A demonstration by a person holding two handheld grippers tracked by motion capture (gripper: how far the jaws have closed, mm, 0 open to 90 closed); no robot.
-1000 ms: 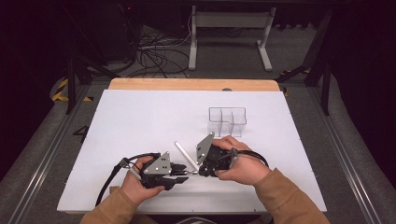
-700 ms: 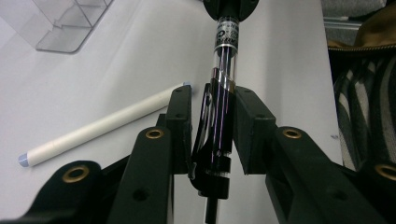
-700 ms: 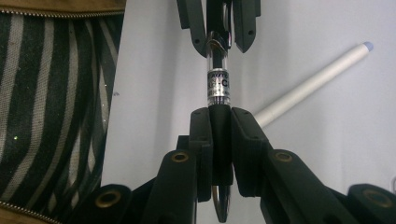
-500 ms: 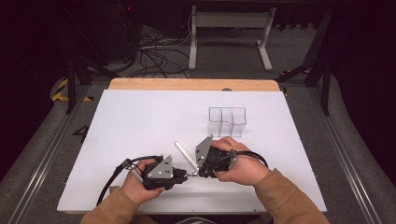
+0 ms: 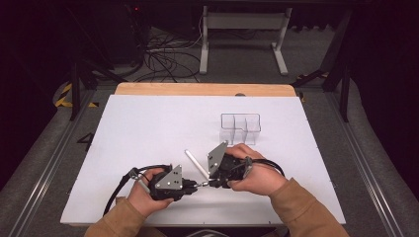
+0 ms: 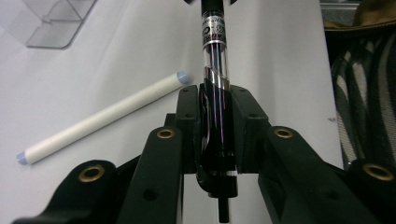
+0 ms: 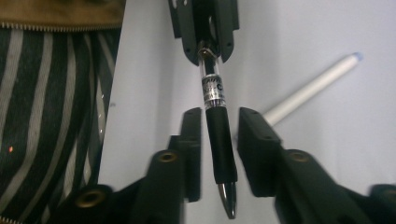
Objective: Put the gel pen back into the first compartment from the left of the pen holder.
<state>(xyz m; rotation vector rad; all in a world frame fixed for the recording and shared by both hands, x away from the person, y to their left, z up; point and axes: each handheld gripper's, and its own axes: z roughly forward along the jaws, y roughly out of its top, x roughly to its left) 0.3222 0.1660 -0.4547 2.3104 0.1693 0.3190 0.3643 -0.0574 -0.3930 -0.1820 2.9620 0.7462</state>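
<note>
White surface (image 5: 148, 128) was mostly bare. Left gripper (image 6: 218, 100) was clamped on the pen (image 6: 215, 93) at its clip end, right gripper (image 7: 219, 126) sat wide around the grip end, so the pen's long axis ran straight between both. White stick (image 6: 100, 119) lay beside.

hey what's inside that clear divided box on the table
The clear divided box looks empty: the white table shows through its compartments. Glare on the walls could hide something small. The pen and the white stick lie outside it.
</note>
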